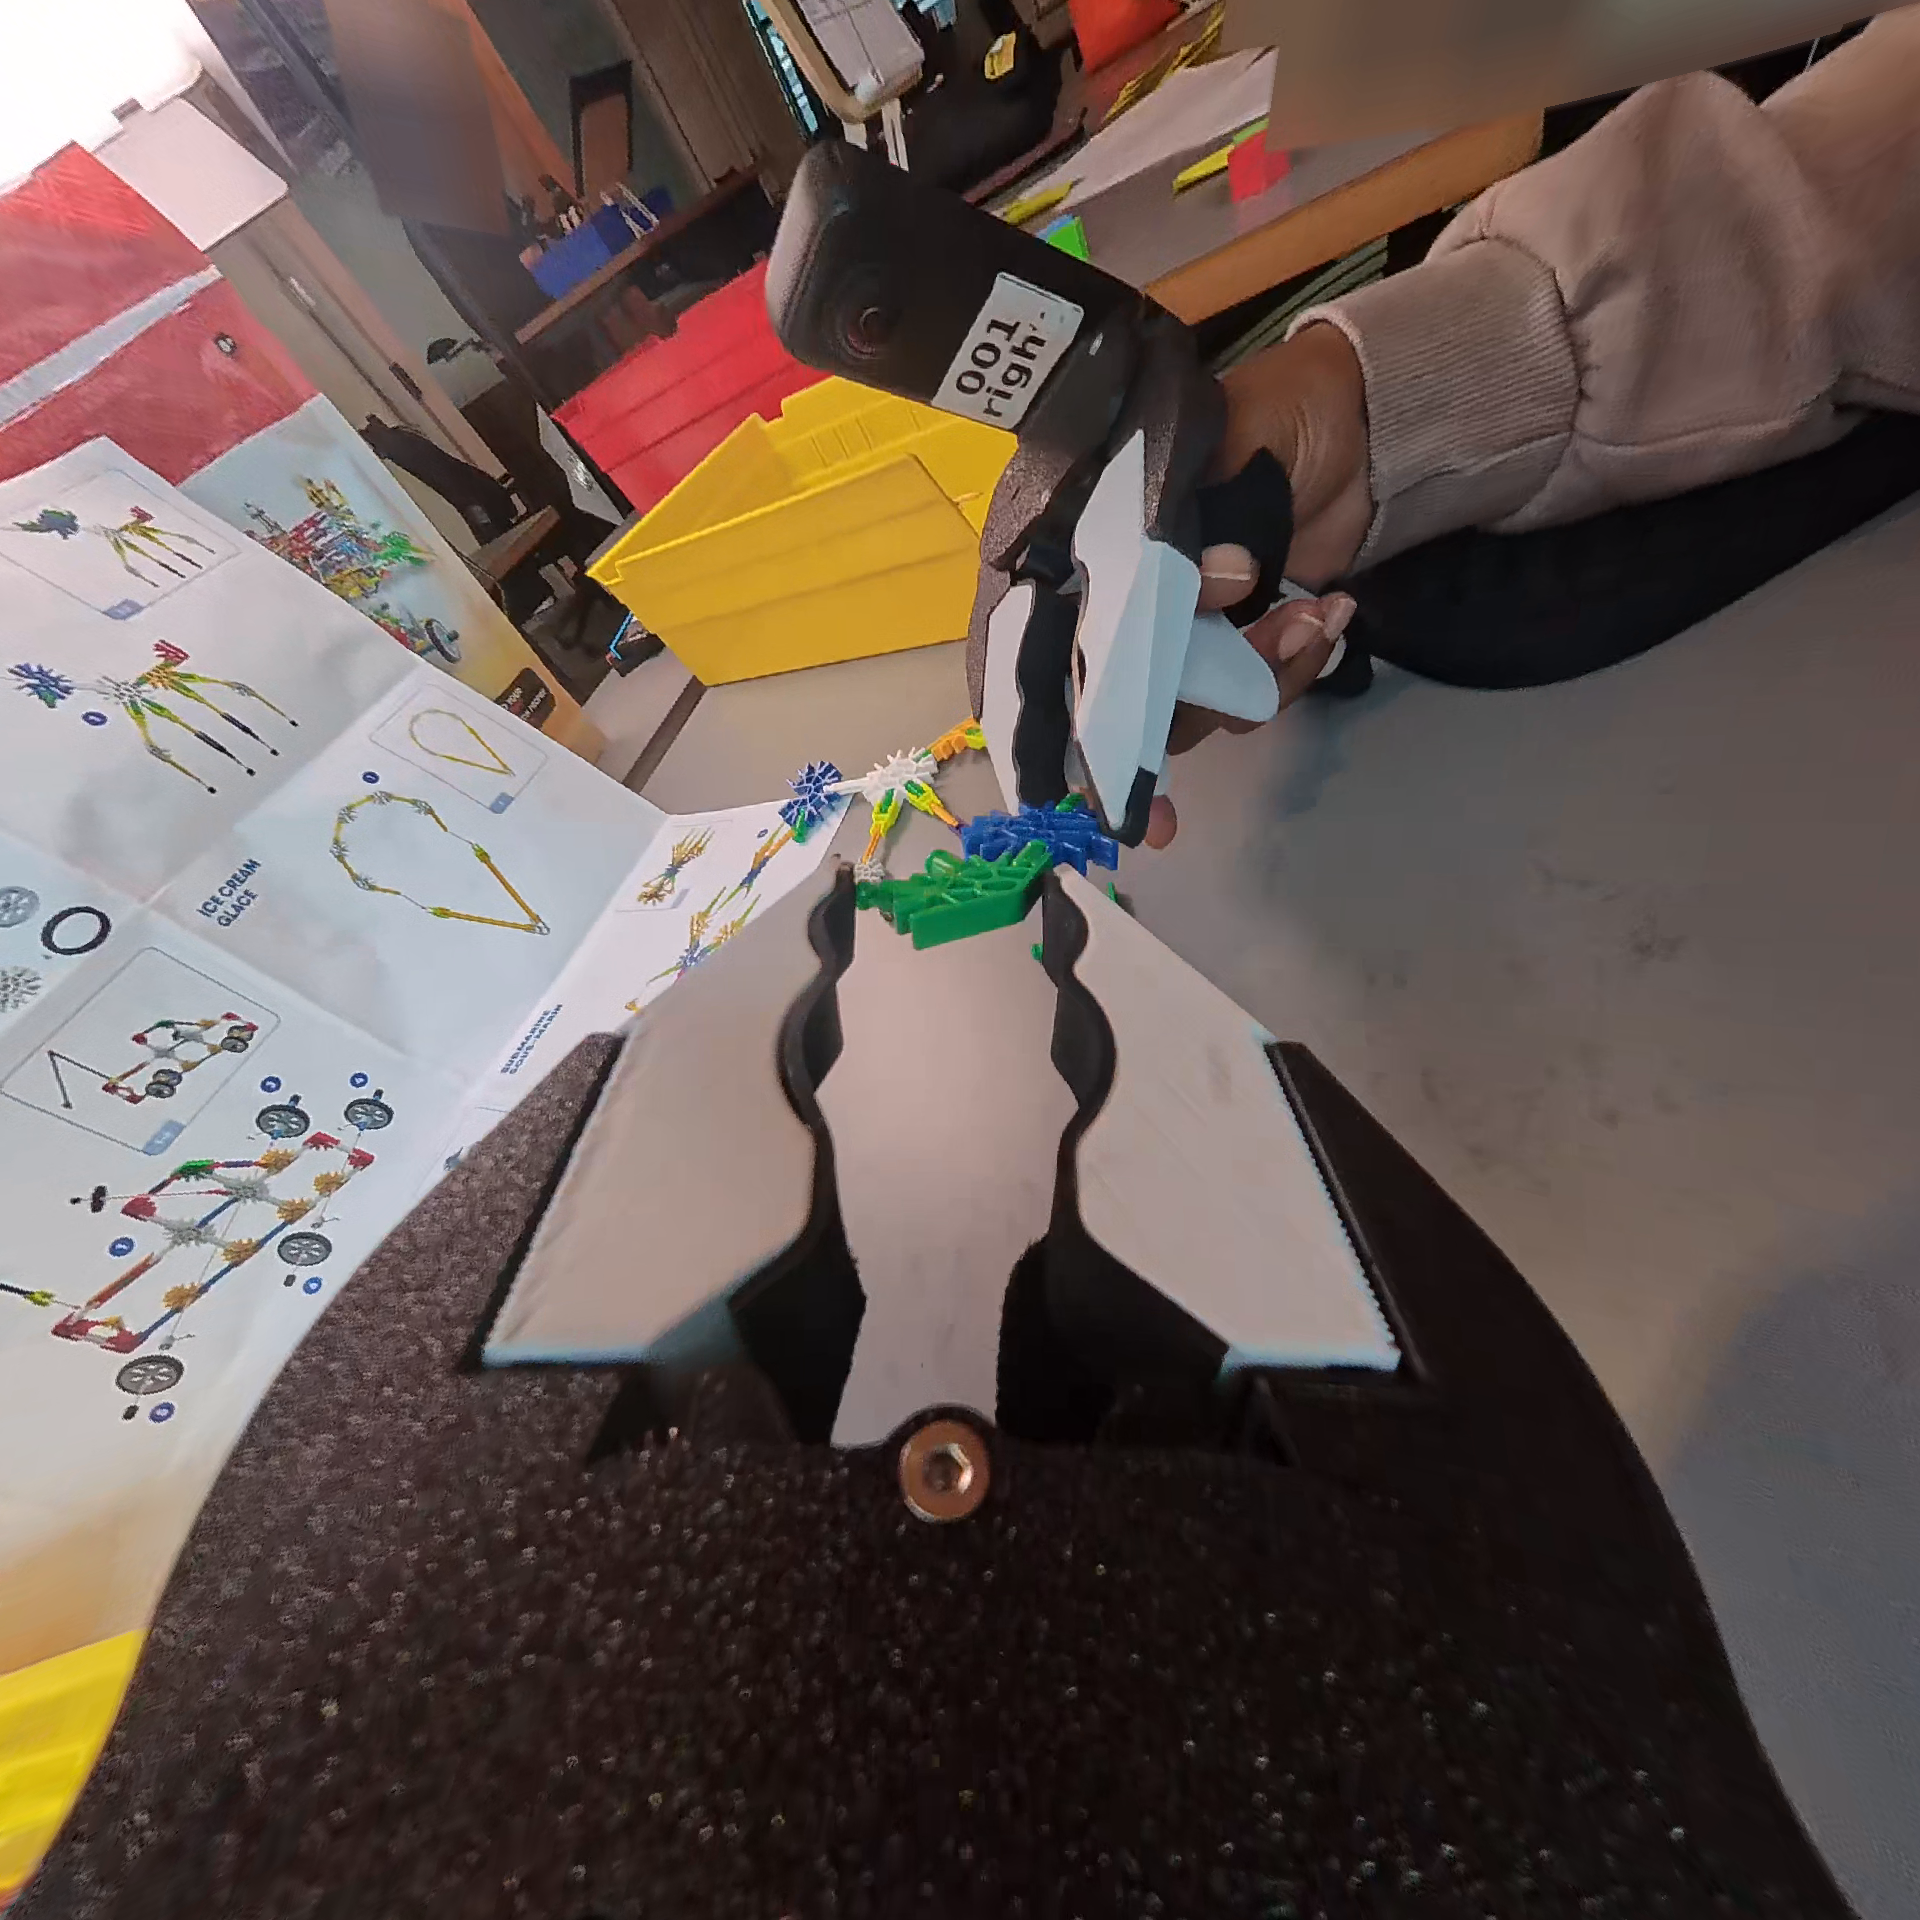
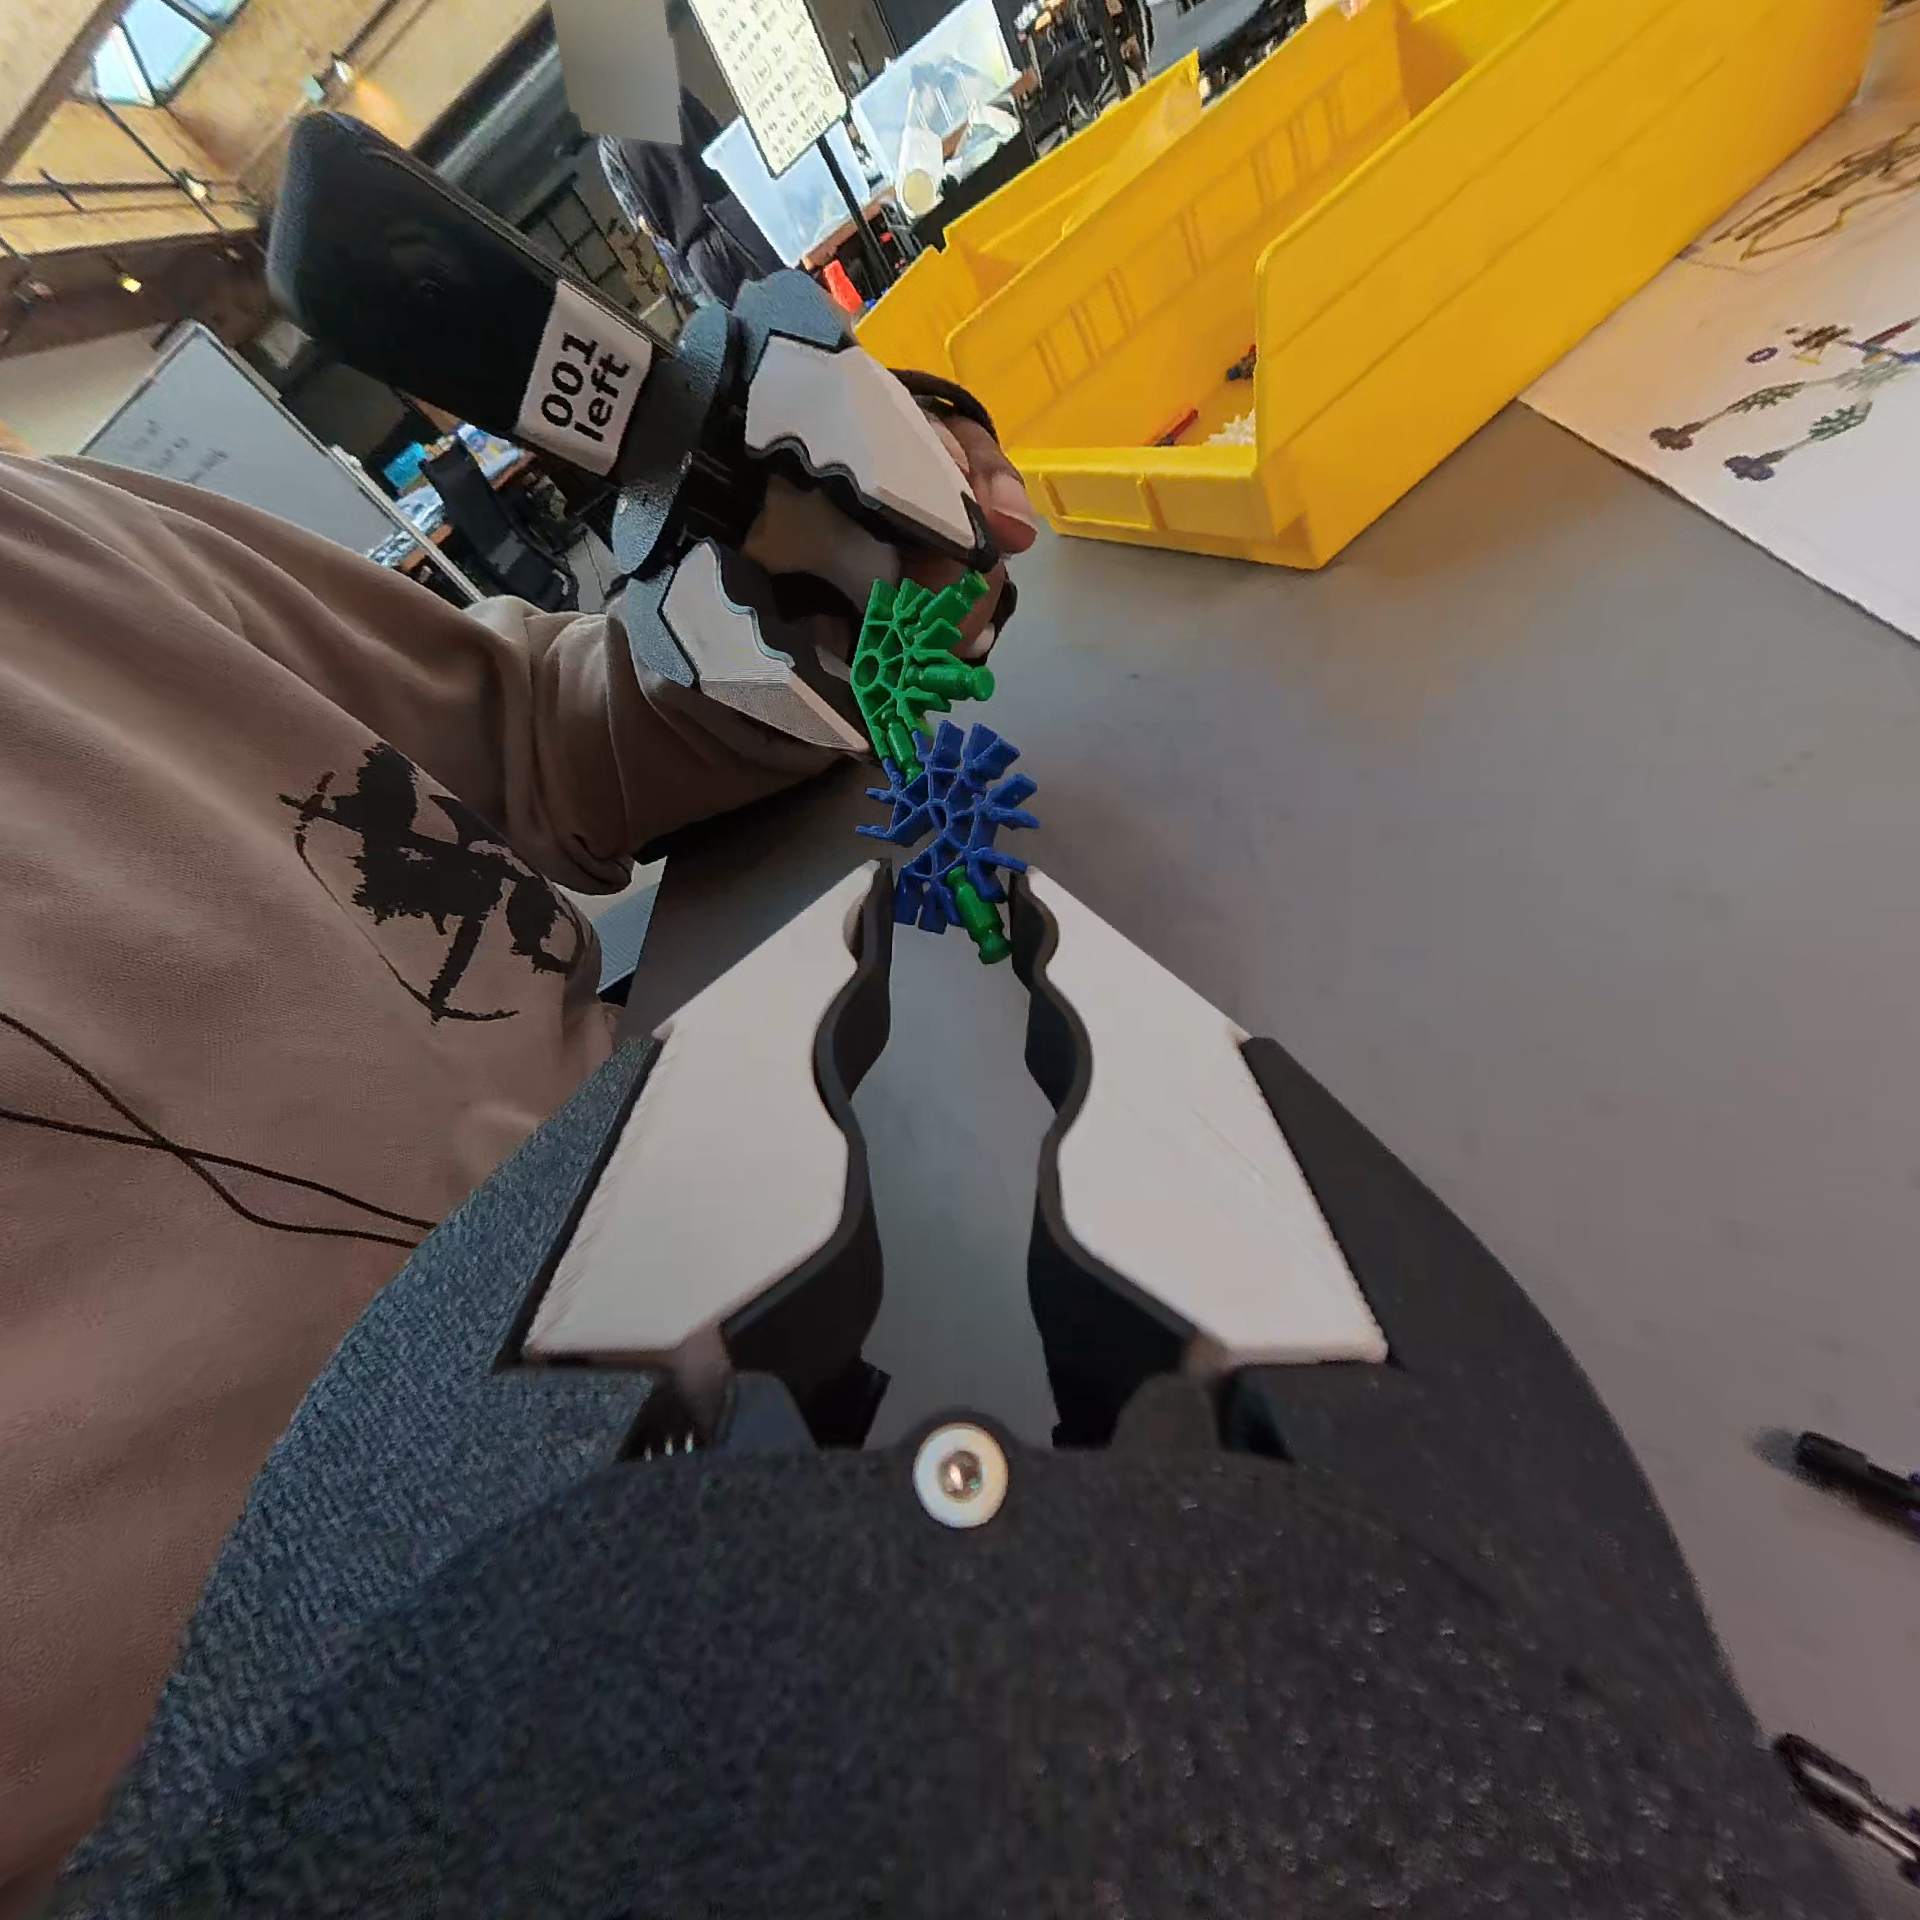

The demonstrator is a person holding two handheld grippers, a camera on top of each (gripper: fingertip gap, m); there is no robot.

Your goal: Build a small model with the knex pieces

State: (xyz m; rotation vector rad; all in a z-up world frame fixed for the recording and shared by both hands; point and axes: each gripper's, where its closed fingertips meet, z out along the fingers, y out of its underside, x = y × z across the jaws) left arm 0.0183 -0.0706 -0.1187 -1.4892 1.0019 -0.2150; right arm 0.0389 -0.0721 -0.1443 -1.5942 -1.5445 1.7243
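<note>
My left gripper (image 1: pixel 954 885) is shut on a green fan-shaped connector (image 1: pixel 971 881), held at its fingertips above the grey table (image 1: pixel 1507 987). My right gripper (image 2: pixel 954 888) is shut on a blue snowflake connector (image 2: pixel 956 810) with a short green rod (image 2: pixel 982 920) stuck in it. The two pieces meet edge to edge; I cannot tell whether they are locked together. In the right wrist view the left gripper (image 2: pixel 914 644) holds the green connector (image 2: pixel 904 655) just above the blue one. In the left wrist view the right gripper (image 1: pixel 1070 816) comes down from above onto the blue connector (image 1: pixel 1039 831).
A small model of white, blue, orange and yellow pieces (image 1: pixel 883 784) lies just beyond the grippers. A yellow bin (image 1: pixel 810 551) and a red bin (image 1: pixel 686 384) stand behind it. An instruction sheet (image 1: pixel 260 831) covers the left. Dark pens (image 2: pixel 1860 1475) lie at the right.
</note>
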